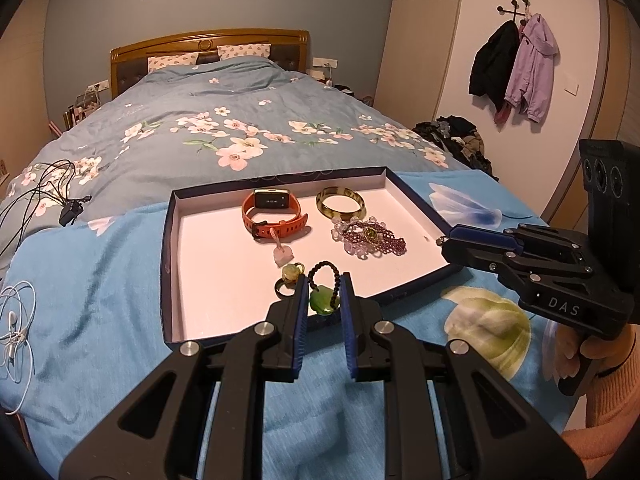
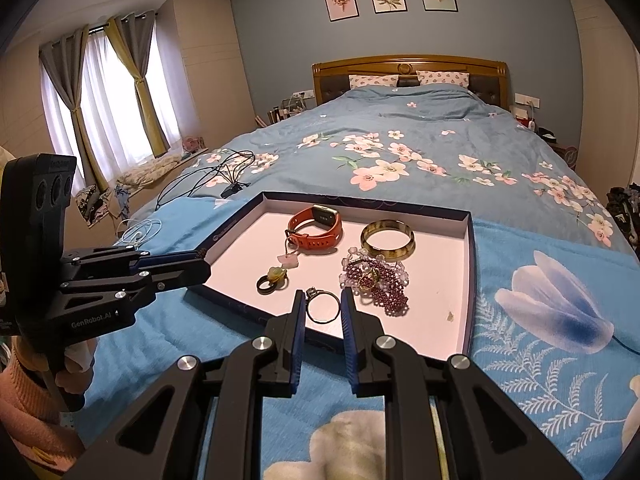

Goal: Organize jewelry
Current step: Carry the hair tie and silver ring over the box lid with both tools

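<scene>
A shallow navy tray with a pale pink floor [image 1: 208, 264] [image 2: 440, 320] lies on the bed. In it are an orange smartwatch [image 1: 272, 210] [image 2: 318, 228], an amber bangle [image 1: 340, 202] [image 2: 387, 239], a purple bead bracelet [image 1: 370, 236] [image 2: 376, 278] and a pink-and-yellow charm with a dark ring [image 1: 286, 270] [image 2: 274, 278]. My left gripper [image 1: 324, 298] is shut on a green jade pendant with a dark bead loop [image 1: 323, 299], at the tray's near edge. My right gripper [image 2: 323, 308] is shut on a thin silver ring [image 2: 323, 307] over the tray's near edge.
The tray rests on a light blue floral cloth [image 1: 100, 300] over the blue flowered duvet [image 2: 420, 144]. Black cables [image 1: 44, 192] and white earphones [image 1: 16, 332] lie to the left. Clothes are heaped by the bed's right side [image 1: 460, 136].
</scene>
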A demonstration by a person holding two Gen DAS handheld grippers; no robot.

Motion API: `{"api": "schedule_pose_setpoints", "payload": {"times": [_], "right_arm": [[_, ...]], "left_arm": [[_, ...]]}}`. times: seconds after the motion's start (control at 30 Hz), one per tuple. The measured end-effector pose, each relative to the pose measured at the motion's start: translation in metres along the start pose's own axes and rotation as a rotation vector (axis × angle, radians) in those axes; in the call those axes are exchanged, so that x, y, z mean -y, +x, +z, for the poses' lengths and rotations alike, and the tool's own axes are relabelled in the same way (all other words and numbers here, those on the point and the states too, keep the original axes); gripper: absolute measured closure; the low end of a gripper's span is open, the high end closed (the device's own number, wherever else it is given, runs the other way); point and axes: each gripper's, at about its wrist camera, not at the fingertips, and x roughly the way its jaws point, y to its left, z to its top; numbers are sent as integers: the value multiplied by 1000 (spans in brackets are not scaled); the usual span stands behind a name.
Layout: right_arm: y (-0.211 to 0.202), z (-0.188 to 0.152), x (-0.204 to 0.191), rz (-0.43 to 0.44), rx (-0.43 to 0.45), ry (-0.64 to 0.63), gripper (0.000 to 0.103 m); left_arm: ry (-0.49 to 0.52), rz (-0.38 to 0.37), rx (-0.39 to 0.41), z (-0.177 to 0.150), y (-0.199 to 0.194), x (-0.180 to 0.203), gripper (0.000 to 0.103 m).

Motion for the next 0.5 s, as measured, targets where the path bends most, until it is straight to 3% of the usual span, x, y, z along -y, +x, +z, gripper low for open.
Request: {"api": "schedule_pose_setpoints", "payload": {"times": [0.5], "right_arm": [[8,8,4,-12,10,0,87]], "left_arm": [[-16,7,3,8,9,-8,87]]}}
